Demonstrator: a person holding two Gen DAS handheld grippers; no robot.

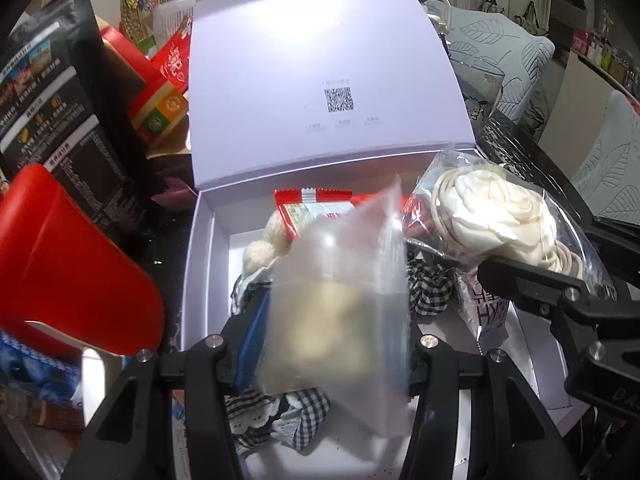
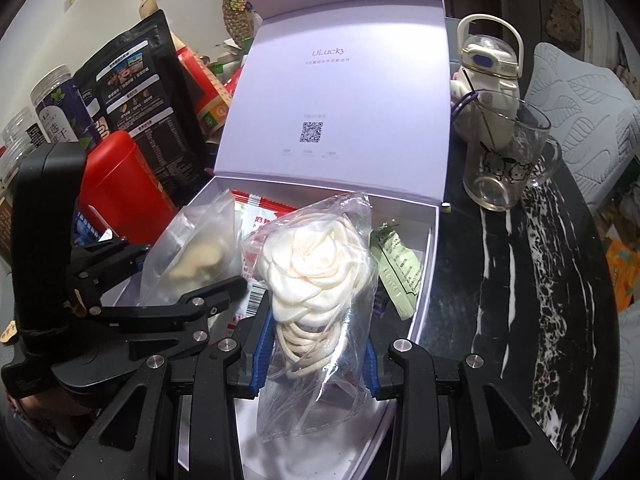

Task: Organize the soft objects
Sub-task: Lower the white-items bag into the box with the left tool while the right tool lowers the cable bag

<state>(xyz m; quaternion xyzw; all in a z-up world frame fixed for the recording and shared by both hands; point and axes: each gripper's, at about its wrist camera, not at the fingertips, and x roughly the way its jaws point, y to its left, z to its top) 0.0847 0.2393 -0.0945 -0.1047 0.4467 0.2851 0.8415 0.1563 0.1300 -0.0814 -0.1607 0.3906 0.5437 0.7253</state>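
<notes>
A pale lilac box (image 1: 202,264) (image 2: 434,240) stands with its lid up. Inside lie checked scrunchies (image 1: 430,288), cream pompoms (image 1: 264,248), a red packet (image 1: 308,208) and a green packet (image 2: 400,268). My left gripper (image 1: 336,336) (image 2: 180,268) hovers over the box. A clear bag with a cream lump (image 1: 340,300) (image 2: 192,252) sits between its fingers, blurred, and the pads do not look pressed on it. My right gripper (image 2: 316,354) (image 1: 560,252) is shut on a clear bag holding a white fabric rose and cord (image 2: 316,268) (image 1: 500,216), raised over the box's right half.
A red canister (image 2: 120,192) (image 1: 68,256) and a black pouch (image 2: 148,120) crowd the box's left side. A glass mug (image 2: 504,160) and a white bottle (image 2: 488,60) stand to its right on the black marble table (image 2: 520,280). Leaf-print cushions (image 2: 580,96) lie beyond.
</notes>
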